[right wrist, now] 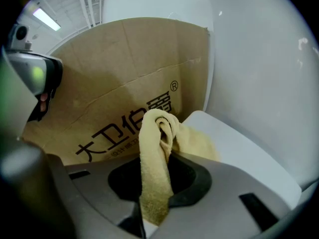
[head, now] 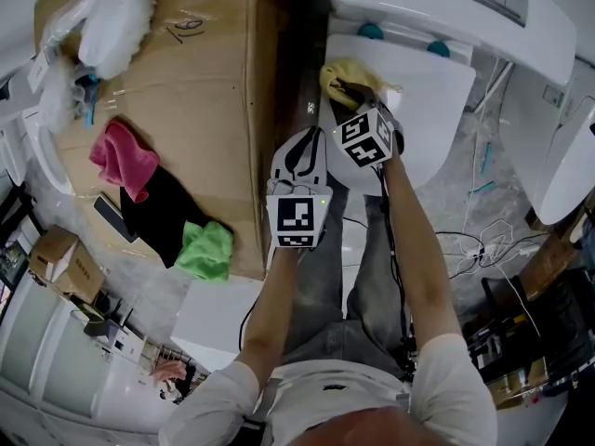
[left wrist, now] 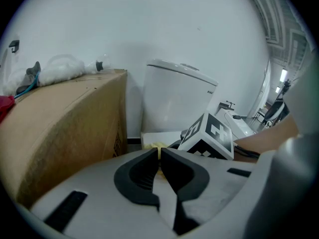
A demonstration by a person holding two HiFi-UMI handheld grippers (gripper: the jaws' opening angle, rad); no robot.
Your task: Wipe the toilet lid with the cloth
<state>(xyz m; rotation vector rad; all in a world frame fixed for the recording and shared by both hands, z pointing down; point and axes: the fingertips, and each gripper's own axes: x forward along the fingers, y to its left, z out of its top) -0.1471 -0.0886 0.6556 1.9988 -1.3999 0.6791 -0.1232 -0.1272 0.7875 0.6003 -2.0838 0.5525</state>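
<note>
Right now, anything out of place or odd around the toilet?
Nothing damaged or spilled. The yellow cloth is bunched in the right gripper's jaws, so only a wad meets the toilet lid. A pink cloth, black cloth and green cloth lie strewn on the cardboard box; loose cables trail on the floor right of the lid.

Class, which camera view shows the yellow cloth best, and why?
The right gripper view: the cloth fills the middle, pinched by the right gripper and trailing onto the toilet lid. The head view shows it small, partly behind that gripper. The left gripper view shows only a yellow sliver.
</note>
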